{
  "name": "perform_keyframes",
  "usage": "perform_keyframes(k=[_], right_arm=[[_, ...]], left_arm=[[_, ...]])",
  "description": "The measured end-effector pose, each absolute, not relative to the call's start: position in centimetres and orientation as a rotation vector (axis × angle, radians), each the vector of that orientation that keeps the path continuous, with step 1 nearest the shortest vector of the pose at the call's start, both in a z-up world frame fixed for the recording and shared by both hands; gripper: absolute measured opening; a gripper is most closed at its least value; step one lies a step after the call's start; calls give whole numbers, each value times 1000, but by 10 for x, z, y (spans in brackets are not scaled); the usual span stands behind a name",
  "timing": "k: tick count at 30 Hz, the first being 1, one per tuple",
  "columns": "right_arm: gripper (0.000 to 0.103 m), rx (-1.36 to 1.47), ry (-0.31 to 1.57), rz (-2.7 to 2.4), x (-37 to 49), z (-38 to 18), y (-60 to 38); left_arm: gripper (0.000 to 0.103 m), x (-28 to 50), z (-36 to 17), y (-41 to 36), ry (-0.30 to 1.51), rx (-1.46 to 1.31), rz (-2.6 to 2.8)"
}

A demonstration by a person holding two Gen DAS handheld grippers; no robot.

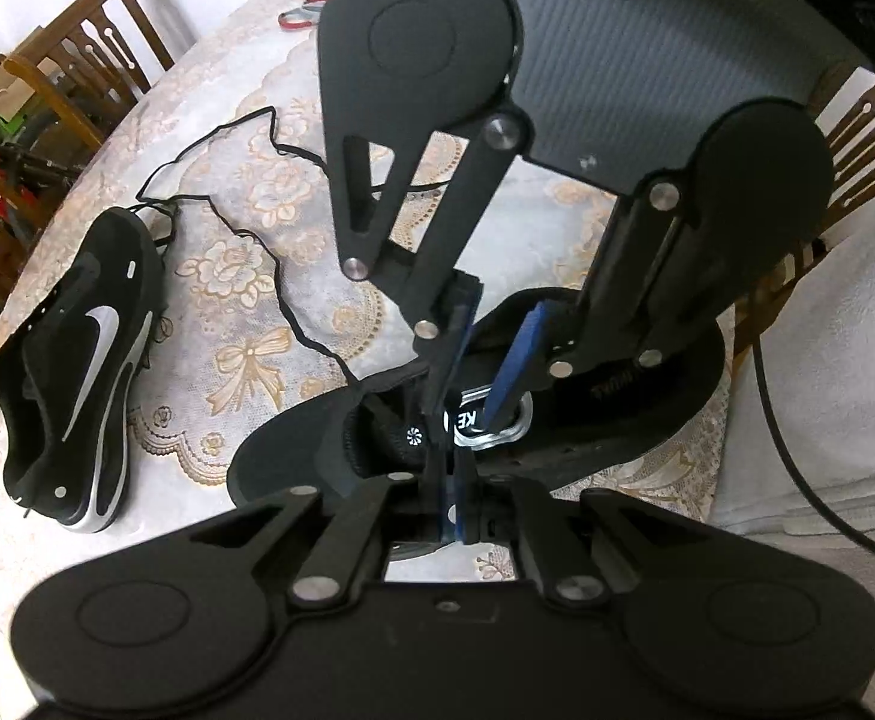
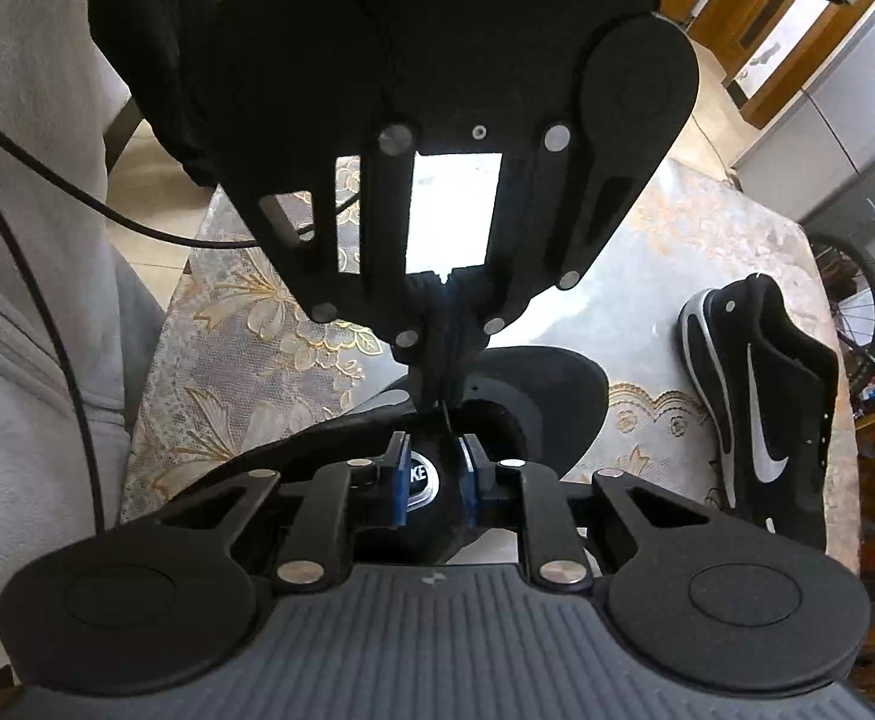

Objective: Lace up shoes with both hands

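Note:
A black shoe (image 1: 647, 408) lies on the table right under both grippers; it also shows in the right wrist view (image 2: 533, 384). My left gripper (image 1: 446, 468) is shut over the shoe's opening, apparently pinching the black lace (image 1: 284, 300), which trails away across the tablecloth. My right gripper (image 2: 434, 474) is open, its blue pads either side of the tongue with its silver-rimmed label (image 2: 420, 483). In the left wrist view the right gripper (image 1: 479, 372) comes in from above. In the right wrist view the left gripper (image 2: 440, 360) faces mine, shut just above the tongue.
A second black shoe with a white swoosh (image 1: 86, 372) lies on its side to the left, and shows at the right in the right wrist view (image 2: 761, 414). The floral lace tablecloth (image 1: 245, 228) covers the table. Wooden chairs (image 1: 77, 72) and clutter stand beyond the edge.

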State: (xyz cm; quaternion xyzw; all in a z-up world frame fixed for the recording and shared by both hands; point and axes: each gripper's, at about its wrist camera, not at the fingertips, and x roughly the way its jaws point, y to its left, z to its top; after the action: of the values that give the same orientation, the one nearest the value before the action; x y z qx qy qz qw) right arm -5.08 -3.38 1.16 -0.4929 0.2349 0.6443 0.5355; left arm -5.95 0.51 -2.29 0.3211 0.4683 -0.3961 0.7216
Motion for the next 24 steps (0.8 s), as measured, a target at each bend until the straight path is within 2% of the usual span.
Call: perform_keyframes(k=[3, 7, 8, 9, 10, 11, 17, 24], right_arm=[[6, -1141, 580, 1534, -47, 11, -32], [3, -1102, 563, 1532, -47, 11, -31], [3, -1091, 560, 1533, -48, 12, -31], [3, -1082, 563, 1529, -49, 13, -30], [3, -1082, 568, 1526, -46, 11, -32], [3, -1085, 572, 1522, -43, 8, -34], [3, -1083, 539, 1547, -36, -8, -41], [3, -1146, 515, 1608, -22, -41, -23]], left_arm=[[2, -60, -23, 6, 1036, 703, -876], [4, -60, -23, 9, 1028, 697, -845], [10, -59, -22, 11, 1022, 688, -827], [32, -59, -21, 14, 1012, 675, -794], [47, -59, -19, 19, 1002, 659, -752], [68, -59, -17, 24, 991, 638, -714], [70, -62, -23, 57, 1065, 388, -513], [70, -77, -45, 52, 1162, 211, -298]])
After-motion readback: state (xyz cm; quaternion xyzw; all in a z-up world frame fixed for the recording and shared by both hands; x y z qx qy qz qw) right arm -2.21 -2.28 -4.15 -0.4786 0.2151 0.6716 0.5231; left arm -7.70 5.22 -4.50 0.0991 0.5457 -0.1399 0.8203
